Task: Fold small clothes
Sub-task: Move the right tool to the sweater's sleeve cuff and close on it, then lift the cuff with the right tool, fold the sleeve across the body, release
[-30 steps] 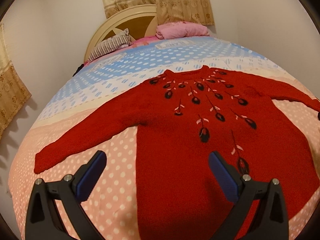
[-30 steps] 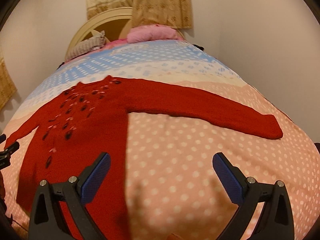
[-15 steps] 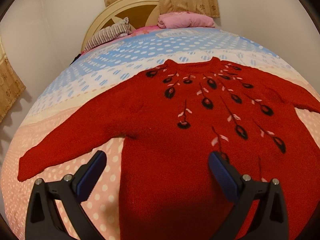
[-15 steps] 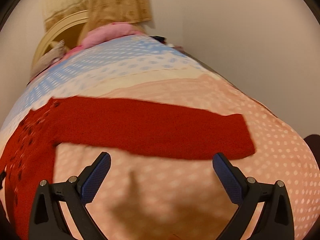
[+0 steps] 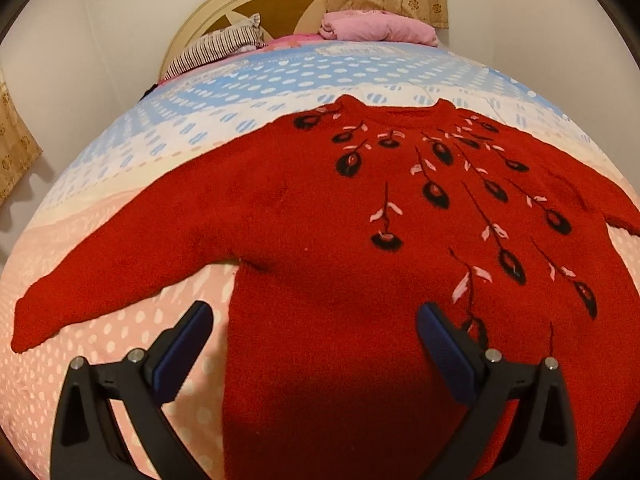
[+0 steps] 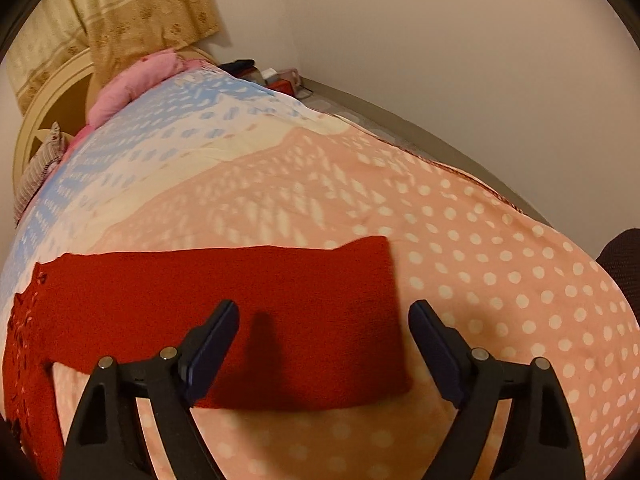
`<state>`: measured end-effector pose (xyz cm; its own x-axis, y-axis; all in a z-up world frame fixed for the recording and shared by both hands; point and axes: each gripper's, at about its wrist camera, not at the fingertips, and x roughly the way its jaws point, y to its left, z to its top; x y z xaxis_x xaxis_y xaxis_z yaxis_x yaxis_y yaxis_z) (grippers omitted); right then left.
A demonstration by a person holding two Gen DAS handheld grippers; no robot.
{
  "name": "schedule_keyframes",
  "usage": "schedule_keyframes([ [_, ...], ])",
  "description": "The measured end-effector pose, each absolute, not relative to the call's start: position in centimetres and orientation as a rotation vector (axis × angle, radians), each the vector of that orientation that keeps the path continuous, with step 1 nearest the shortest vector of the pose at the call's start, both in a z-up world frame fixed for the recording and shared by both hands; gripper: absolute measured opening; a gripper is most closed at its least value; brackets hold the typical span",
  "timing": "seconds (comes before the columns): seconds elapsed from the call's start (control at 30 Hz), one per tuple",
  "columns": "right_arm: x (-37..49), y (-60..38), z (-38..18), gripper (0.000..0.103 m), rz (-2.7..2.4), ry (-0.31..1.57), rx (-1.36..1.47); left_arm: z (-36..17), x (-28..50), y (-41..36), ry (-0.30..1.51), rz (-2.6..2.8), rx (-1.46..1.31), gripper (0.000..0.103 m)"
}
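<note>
A red knitted sweater [image 5: 320,216] with black and pink flower embroidery lies flat, front up, on the bed, both sleeves spread out. My left gripper [image 5: 316,344] hovers open over the sweater's left side edge below the armpit, nothing between its blue pads. In the right wrist view the sweater's other sleeve [image 6: 248,304] stretches across, its cuff end to the right. My right gripper [image 6: 324,344] hangs just above that cuff end with the sleeve between its fingers; its jaws are closing and the pads do not press the cloth.
The bed [image 5: 120,184] carries a pink, cream and blue dotted cover. A striped pillow [image 5: 216,48] and a pink bundle [image 5: 376,28] lie by the headboard. A wall runs close along the bed's right side [image 6: 440,80], with small items [image 6: 276,78] on the floor.
The left gripper came lower and closer over the sweater's body. The right gripper swung right along the sleeve to its cuff end, rolled, and its jaws narrowed.
</note>
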<state>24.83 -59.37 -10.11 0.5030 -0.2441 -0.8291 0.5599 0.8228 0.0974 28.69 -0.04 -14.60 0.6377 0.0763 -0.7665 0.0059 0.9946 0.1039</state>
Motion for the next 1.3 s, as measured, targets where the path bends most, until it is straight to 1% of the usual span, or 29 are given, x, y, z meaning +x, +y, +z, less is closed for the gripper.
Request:
schedule_keyframes([
  [0.03, 24.9, -59.8, -10.5, 0.08, -0.508, 0.936, 0.39, -14.7, 28.8, 0.1, 0.881, 0.039, 0.096, 0.103],
  [0.1, 24.6, -60.7, -11.4, 0.071, -0.505, 0.946, 0.441, -14.8, 28.8, 0.1, 0.885, 0.032, 0.09, 0.103],
  [0.13, 24.4, -60.9, -11.6, 0.071, -0.499, 0.937, 0.457, -14.8, 28.8, 0.1, 0.885, 0.029, 0.088, 0.103],
  [0.17, 24.3, -61.0, -11.5, 0.068, -0.495, 0.926, 0.462, -14.9, 28.8, 0.2, 0.887, 0.027, 0.084, 0.103],
  [0.2, 24.2, -61.0, -11.4, 0.06, -0.49, 0.92, 0.457, -15.0, 28.8, 0.2, 0.891, 0.022, 0.081, 0.103],
  [0.23, 24.1, -61.0, -11.2, 0.056, -0.485, 0.917, 0.453, -15.0, 28.9, 0.3, 0.894, 0.019, 0.076, 0.103],
  [0.27, 24.1, -61.1, -11.1, 0.049, -0.483, 0.915, 0.45, -15.1, 29.0, 0.4, 0.898, 0.016, 0.068, 0.103],
  [0.3, 24.0, -61.2, -10.9, 0.032, -0.464, 0.908, 0.454, -15.2, 29.0, 0.4, 0.904, 0.011, 0.063, 0.103],
  [0.37, 24.0, -61.2, -10.7, 0.013, -0.426, 0.907, 0.472, -15.4, 29.1, 0.3, 0.91, 0.003, 0.062, 0.103],
  [0.5, 24.1, -60.4, -10.0, 0.012, -0.402, 0.889, 0.458, -15.7, 29.1, 0.1, 0.922, -0.013, 0.064, 0.103],
  [0.67, 24.3, -58.8, -7.6, 0.011, -0.368, 0.835, 0.441, -16.0, 29.3, 0.5, 0.936, -0.029, 0.033, 0.103],
  [1.0, 26.1, -53.3, 0.1, 0.011, -0.252, 0.732, 0.342, -16.0, 29.2, 0.8, 0.933, -0.041, 0.012, 0.103],
  [1.17, 27.2, -49.9, 3.0, 0.011, -0.196, 0.706, 0.289, -15.2, 28.7, 1.4, 0.907, -0.053, -0.011, 0.103],
  [1.3, 28.3, -46.9, 4.5, 0.011, -0.146, 0.698, 0.254, -13.8, 27.7, 2.1, 0.835, -0.061, -0.029, 0.103],
])
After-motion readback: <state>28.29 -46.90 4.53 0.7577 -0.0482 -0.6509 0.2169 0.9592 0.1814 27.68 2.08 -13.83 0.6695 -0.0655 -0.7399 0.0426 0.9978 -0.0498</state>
